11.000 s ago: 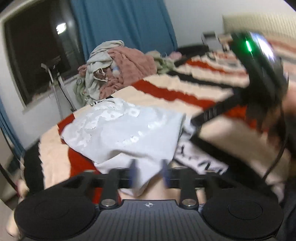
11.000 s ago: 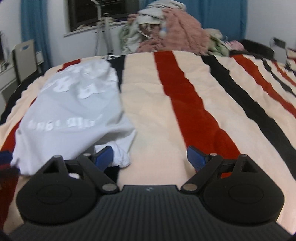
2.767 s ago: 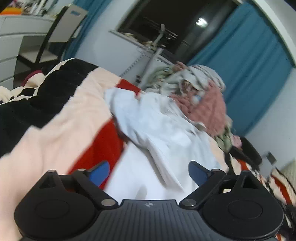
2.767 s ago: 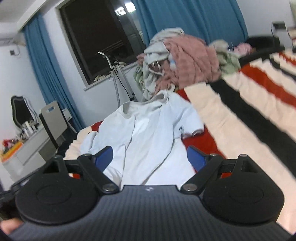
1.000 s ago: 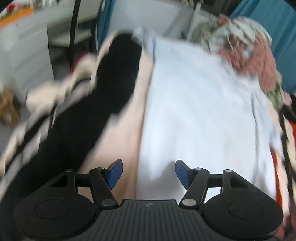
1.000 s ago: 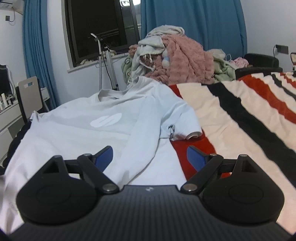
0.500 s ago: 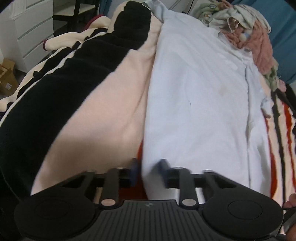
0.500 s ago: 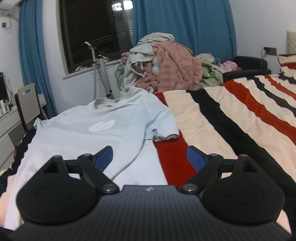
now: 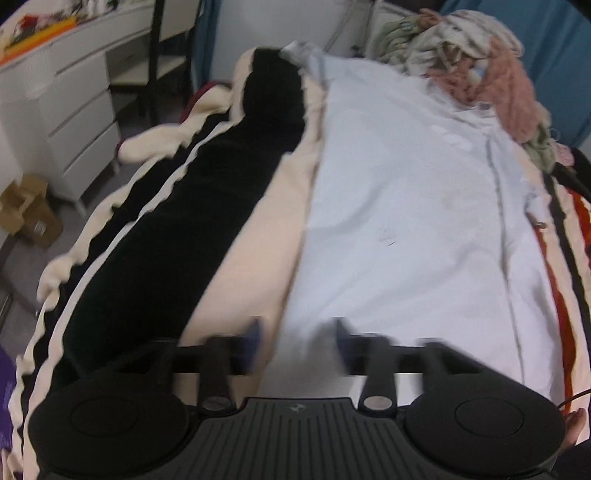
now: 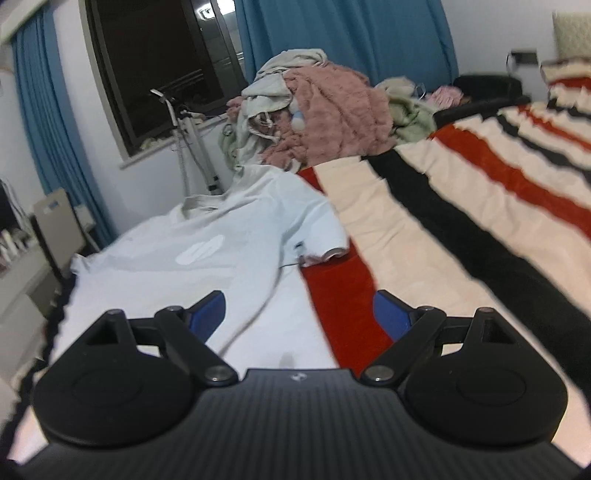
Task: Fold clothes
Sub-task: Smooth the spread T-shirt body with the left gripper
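1. The left gripper (image 9: 295, 341) sits at the near hem of the white T-shirt (image 9: 406, 229); its blurred jaws stand part-way apart, with a gap between them.
2. The right gripper (image 10: 299, 314) has its jaws spread wide and holds nothing, low over the shirt's lower right edge.
3. The shirt lies spread flat on the striped blanket (image 10: 461, 229).
4. A heap of clothes (image 10: 317, 110) sits past the collar.

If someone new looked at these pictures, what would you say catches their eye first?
Probably the pale T-shirt spread flat on the striped blanket, right in front of both grippers. Next, the heap of clothes at the far end of the bed, before the blue curtains.
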`<state>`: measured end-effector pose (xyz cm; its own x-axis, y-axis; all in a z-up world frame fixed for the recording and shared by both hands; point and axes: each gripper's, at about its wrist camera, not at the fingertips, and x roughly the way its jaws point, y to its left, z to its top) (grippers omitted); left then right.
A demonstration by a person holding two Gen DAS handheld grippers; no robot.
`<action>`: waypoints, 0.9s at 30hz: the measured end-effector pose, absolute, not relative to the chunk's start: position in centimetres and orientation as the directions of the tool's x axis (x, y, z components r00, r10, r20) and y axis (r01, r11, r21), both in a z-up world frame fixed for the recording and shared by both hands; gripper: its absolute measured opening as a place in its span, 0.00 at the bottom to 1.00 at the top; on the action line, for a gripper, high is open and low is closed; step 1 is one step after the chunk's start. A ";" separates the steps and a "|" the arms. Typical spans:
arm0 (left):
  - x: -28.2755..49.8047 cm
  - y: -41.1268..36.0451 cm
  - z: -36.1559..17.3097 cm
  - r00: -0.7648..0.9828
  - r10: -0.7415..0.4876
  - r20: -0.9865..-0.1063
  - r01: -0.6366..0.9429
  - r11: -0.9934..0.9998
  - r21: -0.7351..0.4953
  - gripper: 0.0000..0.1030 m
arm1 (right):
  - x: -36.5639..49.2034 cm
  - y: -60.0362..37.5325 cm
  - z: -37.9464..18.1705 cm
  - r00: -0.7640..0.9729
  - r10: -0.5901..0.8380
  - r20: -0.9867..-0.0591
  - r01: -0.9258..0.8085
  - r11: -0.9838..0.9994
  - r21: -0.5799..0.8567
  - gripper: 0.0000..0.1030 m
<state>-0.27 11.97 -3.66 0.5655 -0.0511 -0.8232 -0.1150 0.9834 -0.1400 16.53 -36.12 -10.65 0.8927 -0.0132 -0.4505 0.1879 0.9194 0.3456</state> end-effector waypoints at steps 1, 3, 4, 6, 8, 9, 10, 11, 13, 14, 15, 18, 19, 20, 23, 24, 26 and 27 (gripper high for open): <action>0.0 11.6 -3.4 0.585 -0.051 -0.810 -0.103 0.985 -0.136 0.64 | 16.6 -36.3 -10.7 0.895 0.002 -0.446 0.182 0.911 0.369 0.86; 0.8 10.0 -2.8 0.632 -0.050 -0.774 -0.073 0.990 -0.124 0.68 | 16.7 -36.6 -10.7 0.900 0.027 -0.435 0.170 0.898 0.407 0.86; 1.1 9.2 -2.5 0.654 -0.051 -0.755 -0.059 0.991 -0.118 0.71 | 16.9 -36.7 -10.8 0.903 0.040 -0.428 0.163 0.890 0.427 0.85; 1.9 7.2 -2.0 0.701 -0.062 -0.710 -0.038 0.992 -0.123 0.80 | 17.5 -37.2 -10.9 0.906 0.067 -0.418 0.153 0.868 0.472 0.85; 2.8 5.3 -1.9 0.735 -0.082 -0.673 -0.025 0.989 -0.148 0.81 | 18.3 -37.7 -11.1 0.908 0.093 -0.409 0.148 0.841 0.520 0.85; 3.3 4.3 -1.9 0.747 -0.096 -0.658 -0.019 0.986 -0.166 0.81 | 19.0 -38.1 -11.2 0.907 0.103 -0.408 0.147 0.831 0.537 0.85; 3.8 3.4 -2.1 0.758 -0.110 -0.642 -0.015 0.983 -0.186 0.81 | 19.9 -38.3 -11.3 0.905 0.110 -0.410 0.147 0.825 0.546 0.79; 4.4 2.6 -2.4 0.768 -0.127 -0.628 -0.012 0.977 -0.213 0.81 | 20.9 -38.6 -11.4 0.903 0.109 -0.416 0.151 0.825 0.545 0.74; 5.3 1.0 -3.4 0.786 -0.154 -0.599 -0.001 0.968 -0.251 0.82 | 22.9 -39.2 -11.9 0.899 0.123 -0.420 0.145 0.822 0.551 0.73; 5.6 0.3 -4.0 0.794 -0.167 -0.584 0.007 0.964 -0.265 0.82 | 24.0 -39.6 -12.3 0.897 0.135 -0.421 0.138 0.819 0.557 0.72; 5.9 -0.3 -4.6 0.802 -0.177 -0.571 0.016 0.961 -0.275 0.82 | 24.9 -39.9 -12.7 0.896 0.140 -0.421 0.136 0.816 0.561 0.71; 6.7 -1.0 -6.8 0.819 -0.187 -0.542 0.051 0.965 -0.256 0.82 | 27.8 -41.8 -14.5 0.905 0.115 -0.409 0.155 0.806 0.571 0.70; 7.0 -1.2 -7.5 0.830 -0.180 -0.528 0.055 0.968 -0.244 0.82 | 28.8 -42.6 -15.3 0.909 0.109 -0.401 0.159 0.800 0.578 0.70; 7.3 -1.3 -8.2 0.839 -0.173 -0.516 0.056 0.971 -0.234 0.82 | 29.8 -43.3 -16.1 0.911 0.106 -0.399 0.163 0.796 0.582 0.67; 8.5 -1.1 -9.6 0.836 -0.192 -0.515 0.067 0.966 -0.250 0.83 | 33.1 -44.9 -18.3 0.902 0.089 -0.422 0.190 0.796 0.574 0.62; 9.1 -1.0 -10.0 0.830 -0.206 -0.519 0.077 0.963 -0.258 0.83 | 34.0 -45.1 -18.8 0.898 0.084 -0.431 0.193 0.805 0.560 0.62; 9.9 -1.0 -10.6 0.819 -0.229 -0.526 0.095 0.958 -0.269 0.83 | 36.2 -45.1 -19.5 0.890 0.089 -0.447 0.183 0.829 0.529 0.62; 10.1 -1.0 -10.9 0.814 -0.241 -0.528 0.105 0.956 -0.274 0.83 | 37.3 -45.0 -19.8 0.885 0.102 -0.454 0.168 0.840 0.517 0.61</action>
